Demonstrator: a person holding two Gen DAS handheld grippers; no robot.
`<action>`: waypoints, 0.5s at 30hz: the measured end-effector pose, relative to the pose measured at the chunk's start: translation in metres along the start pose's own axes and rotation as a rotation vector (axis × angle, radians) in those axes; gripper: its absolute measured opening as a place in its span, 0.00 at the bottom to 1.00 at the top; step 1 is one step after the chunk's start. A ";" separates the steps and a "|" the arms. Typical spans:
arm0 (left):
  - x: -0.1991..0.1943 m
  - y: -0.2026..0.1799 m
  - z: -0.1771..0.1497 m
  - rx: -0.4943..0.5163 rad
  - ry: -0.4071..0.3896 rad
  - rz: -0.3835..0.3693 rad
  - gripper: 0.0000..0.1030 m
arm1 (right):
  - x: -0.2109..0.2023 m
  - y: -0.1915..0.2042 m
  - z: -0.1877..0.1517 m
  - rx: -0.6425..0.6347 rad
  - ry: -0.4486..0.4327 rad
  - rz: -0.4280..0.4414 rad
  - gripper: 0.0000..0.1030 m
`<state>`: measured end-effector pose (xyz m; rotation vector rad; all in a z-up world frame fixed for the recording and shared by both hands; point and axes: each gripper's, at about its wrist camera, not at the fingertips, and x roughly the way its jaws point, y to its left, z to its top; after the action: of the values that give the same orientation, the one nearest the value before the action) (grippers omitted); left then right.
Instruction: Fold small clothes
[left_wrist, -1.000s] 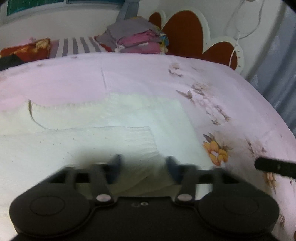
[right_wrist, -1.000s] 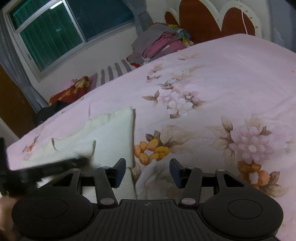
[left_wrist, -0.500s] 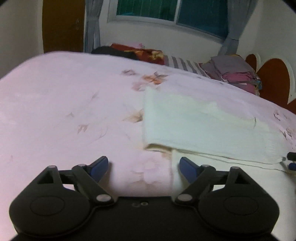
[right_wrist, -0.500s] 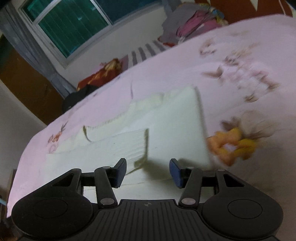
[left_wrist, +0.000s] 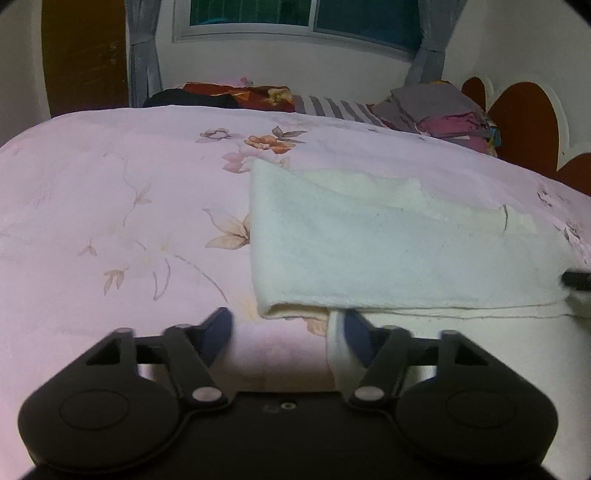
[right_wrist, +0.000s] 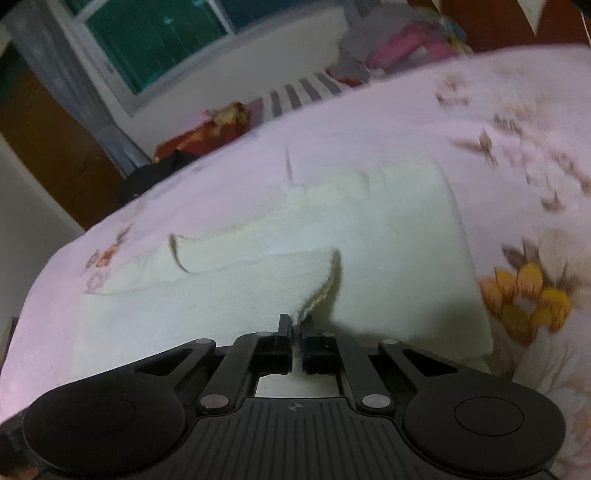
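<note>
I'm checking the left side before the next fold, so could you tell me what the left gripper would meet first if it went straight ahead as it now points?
Probably the cream garment's folded corner, which lies just beyond the open left gripper, over the pink floral bedsheet; depth is unclear.

Left gripper (left_wrist: 286, 334) spread, right gripper (right_wrist: 296, 326) (pinched) closed

Dim indoor light, fisheye-warped edges, right view motion-blurred w/ soft shadows
</note>
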<state>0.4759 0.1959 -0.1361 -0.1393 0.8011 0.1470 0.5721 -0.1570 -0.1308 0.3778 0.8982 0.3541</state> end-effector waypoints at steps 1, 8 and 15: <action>-0.001 0.002 0.001 -0.002 0.006 -0.010 0.55 | -0.009 0.004 0.001 -0.021 -0.033 -0.004 0.03; 0.002 -0.001 0.004 0.021 0.012 -0.028 0.46 | -0.047 -0.018 0.004 -0.007 -0.142 -0.082 0.03; 0.003 0.004 0.005 0.001 0.019 -0.046 0.44 | -0.048 -0.031 -0.005 0.011 -0.133 -0.095 0.03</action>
<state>0.4813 0.2006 -0.1353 -0.1586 0.8161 0.1017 0.5448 -0.2052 -0.1147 0.3628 0.7849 0.2339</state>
